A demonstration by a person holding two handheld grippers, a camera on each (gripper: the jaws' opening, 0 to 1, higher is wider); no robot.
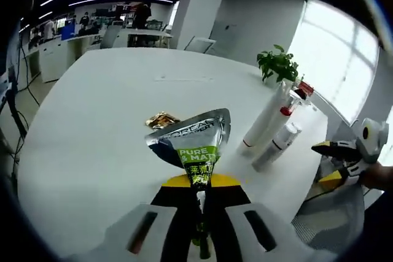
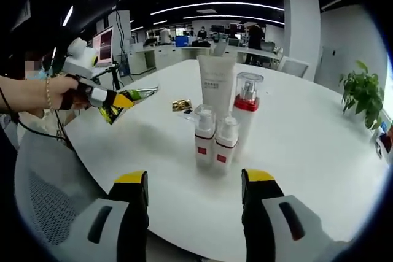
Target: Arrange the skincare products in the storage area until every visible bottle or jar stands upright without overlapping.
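Four bottles (image 2: pixel 224 115) stand upright on the table (image 2: pixel 307 145); left tongs (image 1: pixel 201 197), clamped on a silver tube (image 1: pixel 193 142), hold it aloft unplaced; right tongs (image 2: pixel 194 179) gape empty

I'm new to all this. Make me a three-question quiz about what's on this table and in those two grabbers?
1. True or false: the left gripper has its fingers shut on a silver tube.
2. What stands in the cluster on the white table: A) one white tube and three bottles, B) four mugs, C) two plates?
3. Fill in: the right gripper is ____.

Key
1. True.
2. A; the red-collared pump bottle and two small bottles stand upright.
3. Open, holding nothing.
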